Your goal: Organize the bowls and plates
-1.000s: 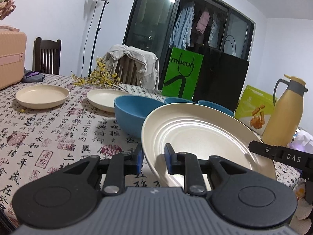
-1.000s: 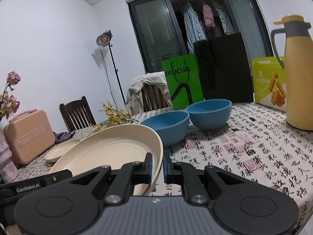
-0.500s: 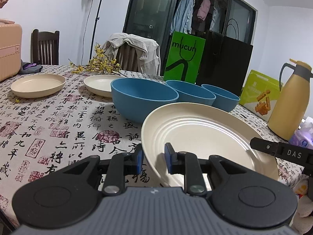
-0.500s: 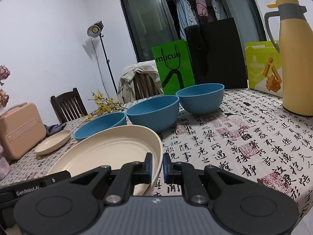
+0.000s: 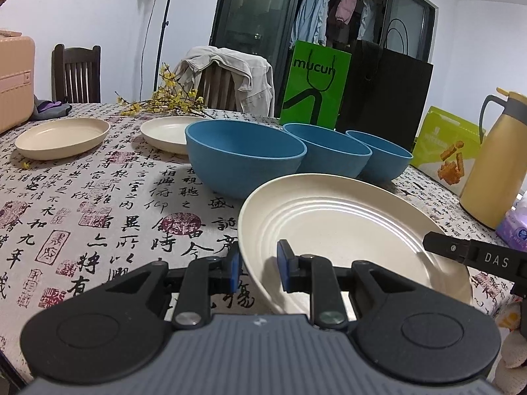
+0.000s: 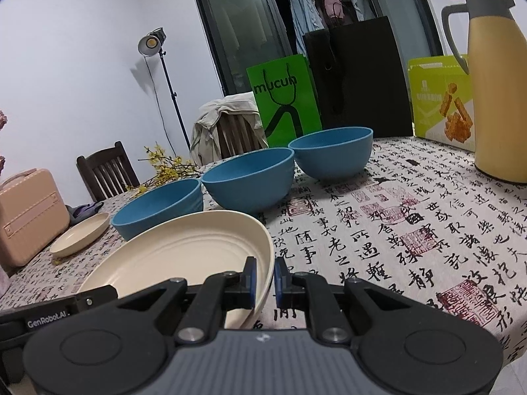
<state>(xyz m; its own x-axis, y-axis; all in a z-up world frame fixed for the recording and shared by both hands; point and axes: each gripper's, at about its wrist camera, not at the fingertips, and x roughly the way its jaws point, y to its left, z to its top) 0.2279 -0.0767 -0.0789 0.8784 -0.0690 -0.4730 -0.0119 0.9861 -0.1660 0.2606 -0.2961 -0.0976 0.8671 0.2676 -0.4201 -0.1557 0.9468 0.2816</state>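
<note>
2 hand-held grippers carry 1 large cream plate [image 5: 346, 227] between them, and over the last second it has come down: it now sits low over the patterned bench [image 5: 98, 204], near its front edge and just in front of 3 blue bowls [image 5: 243, 154]. The left hand-held gripper [image 5: 256, 266] has its pads apart, straddling the plate's left rim. The right hand-held gripper [image 6: 262, 278] is clamped on the opposite rim. I judge the plate is about to be set down or slid. 2 smaller cream plates [image 5: 62, 136] lie well apart, unstacked, so sorting is barely begun.
</note>
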